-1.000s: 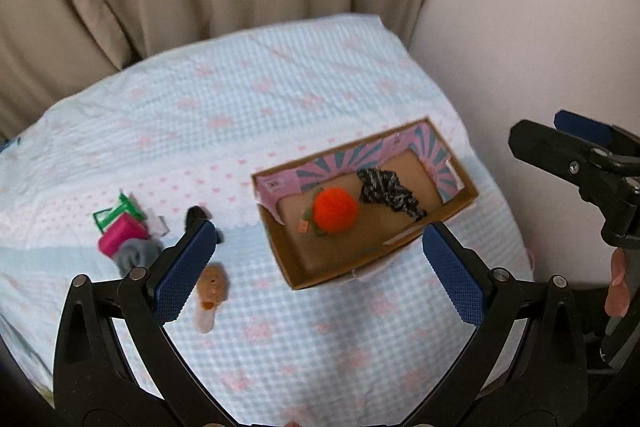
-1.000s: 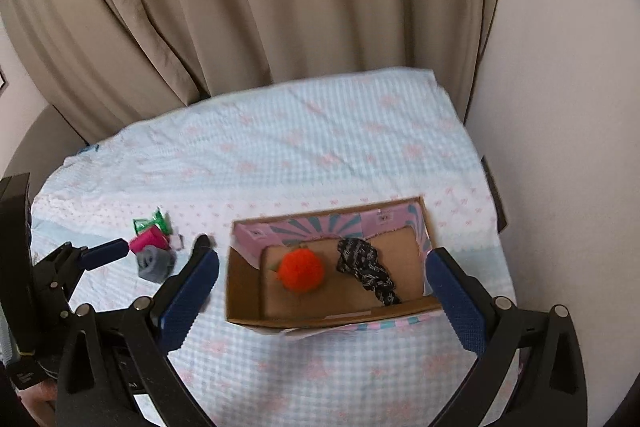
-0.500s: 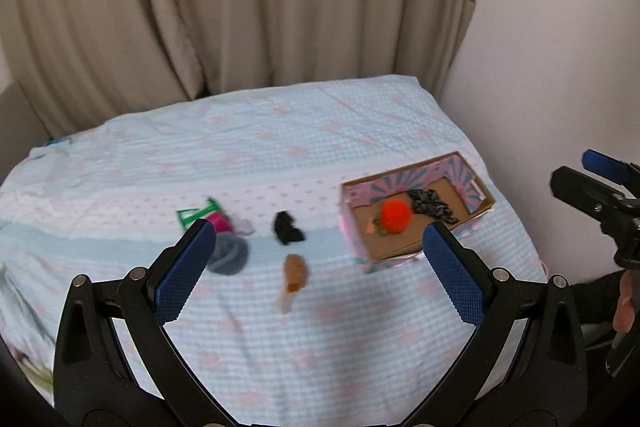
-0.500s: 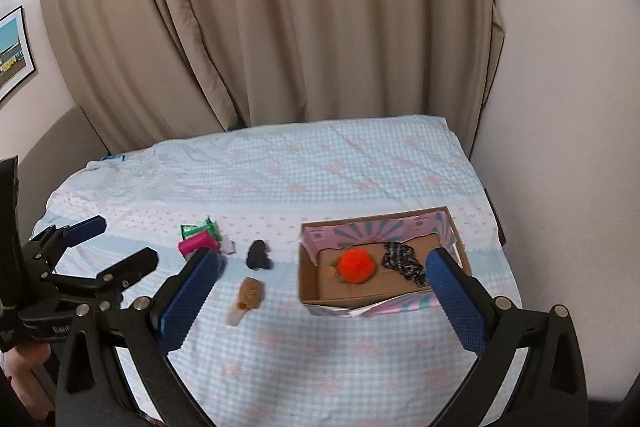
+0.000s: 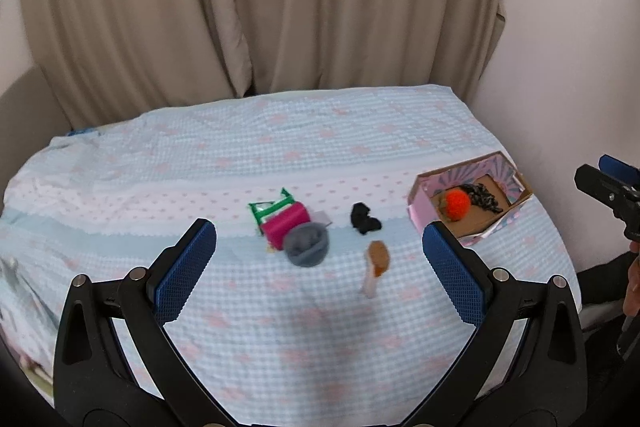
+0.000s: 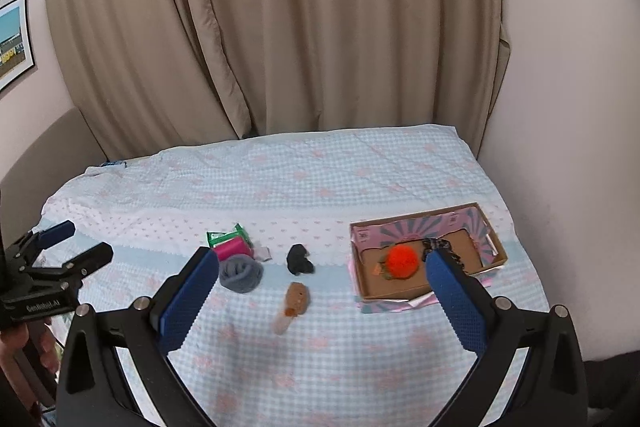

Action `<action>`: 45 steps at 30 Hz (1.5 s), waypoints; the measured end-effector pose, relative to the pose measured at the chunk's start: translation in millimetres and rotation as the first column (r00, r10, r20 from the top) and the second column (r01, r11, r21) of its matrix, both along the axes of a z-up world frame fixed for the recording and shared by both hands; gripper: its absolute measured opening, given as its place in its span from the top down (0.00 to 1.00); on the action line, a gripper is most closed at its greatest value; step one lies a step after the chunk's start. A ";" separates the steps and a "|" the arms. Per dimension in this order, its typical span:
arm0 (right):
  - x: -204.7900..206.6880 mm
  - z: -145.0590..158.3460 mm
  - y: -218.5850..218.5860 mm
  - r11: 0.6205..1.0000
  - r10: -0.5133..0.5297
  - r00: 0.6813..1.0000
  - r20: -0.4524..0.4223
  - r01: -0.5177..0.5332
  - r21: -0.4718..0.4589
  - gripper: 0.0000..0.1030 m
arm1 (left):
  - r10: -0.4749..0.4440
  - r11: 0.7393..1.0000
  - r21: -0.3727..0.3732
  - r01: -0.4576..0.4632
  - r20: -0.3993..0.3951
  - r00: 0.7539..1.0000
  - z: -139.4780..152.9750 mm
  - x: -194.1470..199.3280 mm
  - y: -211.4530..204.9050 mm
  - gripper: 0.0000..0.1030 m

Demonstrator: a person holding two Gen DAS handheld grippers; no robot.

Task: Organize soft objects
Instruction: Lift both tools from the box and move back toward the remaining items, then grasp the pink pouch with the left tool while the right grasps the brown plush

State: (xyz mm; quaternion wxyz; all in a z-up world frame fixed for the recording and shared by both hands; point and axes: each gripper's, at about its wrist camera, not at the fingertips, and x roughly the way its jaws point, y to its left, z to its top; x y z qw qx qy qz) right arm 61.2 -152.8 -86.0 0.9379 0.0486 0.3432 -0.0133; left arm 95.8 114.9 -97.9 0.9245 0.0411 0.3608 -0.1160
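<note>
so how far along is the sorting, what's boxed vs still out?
Done: the orange pom-pom and the black patterned cloth lie in the cardboard box. In hand: nothing; the left gripper and right gripper are open and empty above the bed. Left: the grey bundle, pink roll, black piece and brown toy still lie on the bedspread.

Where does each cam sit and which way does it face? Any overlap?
Left wrist: on the left gripper, above the bed's near edge, facing the curtain; own open blue-padded fingers show, right gripper at right edge.
Right wrist: on the right gripper, same heading, further right; own open fingers show, left gripper plus a hand at left.
Shared: cardboard box, orange pompom, grey sock.
</note>
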 end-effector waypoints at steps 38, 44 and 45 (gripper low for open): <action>150.3 -269.3 77.1 0.934 -0.318 0.890 -0.326 0.354 0.056 0.00 | -0.372 0.917 -0.021 0.399 -0.408 0.834 -310.5 289.7 8.6 0.32; 169.6 -317.7 71.4 0.934 -0.305 0.868 -0.392 0.353 0.056 0.17 | -0.404 0.900 -0.018 0.436 -0.417 0.815 -334.4 297.5 -4.5 0.43; 170.9 -325.4 69.7 0.933 -0.303 0.865 -0.400 0.354 0.060 0.17 | -0.410 0.896 -0.019 0.444 -0.418 0.811 -336.8 296.8 -5.8 0.45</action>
